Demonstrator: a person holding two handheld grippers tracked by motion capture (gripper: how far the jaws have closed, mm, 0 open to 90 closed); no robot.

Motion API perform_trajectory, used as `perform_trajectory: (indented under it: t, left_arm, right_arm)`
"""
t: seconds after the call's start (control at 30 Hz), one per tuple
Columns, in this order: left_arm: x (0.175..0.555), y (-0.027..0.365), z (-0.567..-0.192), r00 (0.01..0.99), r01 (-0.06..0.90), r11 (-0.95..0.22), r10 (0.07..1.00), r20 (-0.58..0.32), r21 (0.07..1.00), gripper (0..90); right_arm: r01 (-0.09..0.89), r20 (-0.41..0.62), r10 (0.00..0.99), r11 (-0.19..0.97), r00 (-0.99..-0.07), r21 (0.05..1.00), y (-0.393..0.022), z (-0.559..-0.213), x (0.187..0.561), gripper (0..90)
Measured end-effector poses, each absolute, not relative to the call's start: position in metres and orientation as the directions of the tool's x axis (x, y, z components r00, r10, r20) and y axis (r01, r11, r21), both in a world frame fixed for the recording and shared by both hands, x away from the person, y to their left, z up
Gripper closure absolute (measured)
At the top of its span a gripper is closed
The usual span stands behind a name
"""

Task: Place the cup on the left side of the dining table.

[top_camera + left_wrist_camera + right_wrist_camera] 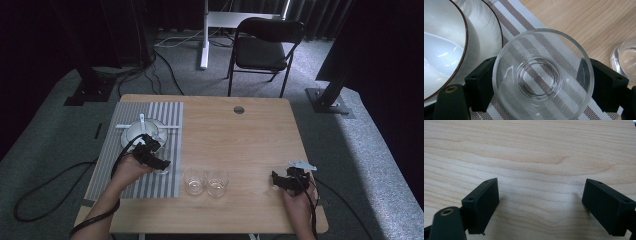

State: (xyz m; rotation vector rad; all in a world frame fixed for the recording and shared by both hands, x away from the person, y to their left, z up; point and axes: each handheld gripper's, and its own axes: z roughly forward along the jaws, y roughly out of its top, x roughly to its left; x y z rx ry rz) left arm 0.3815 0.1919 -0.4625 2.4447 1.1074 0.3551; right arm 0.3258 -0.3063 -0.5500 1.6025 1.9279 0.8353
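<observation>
We see the left tool [541,75] gripping a glass cup [542,75] on the striped mat [511,15], while the right tool [541,205] rests wide apart on the bare tabletop [529,150].

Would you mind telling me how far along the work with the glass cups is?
Done: the bowl sits on the striped placemat. In hand: the left hand-held gripper brackets a glass cup on the placemat. Left: two glass cups stand on bare table; the right hand-held gripper is open and empty.
</observation>
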Motion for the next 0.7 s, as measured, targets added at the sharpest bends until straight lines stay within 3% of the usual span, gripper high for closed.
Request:
perform_trajectory:
  t: [0.7]
  left_arm:
    - [0.370, 0.199, -0.468, 0.638, 0.621, -0.553, 0.769, 0.053, 0.555, 16.1]
  right_arm:
    - [0.680, 0.011, 0.982, 0.122, -0.187, 0.723, -0.306, -0.550, 0.326, 13.6]
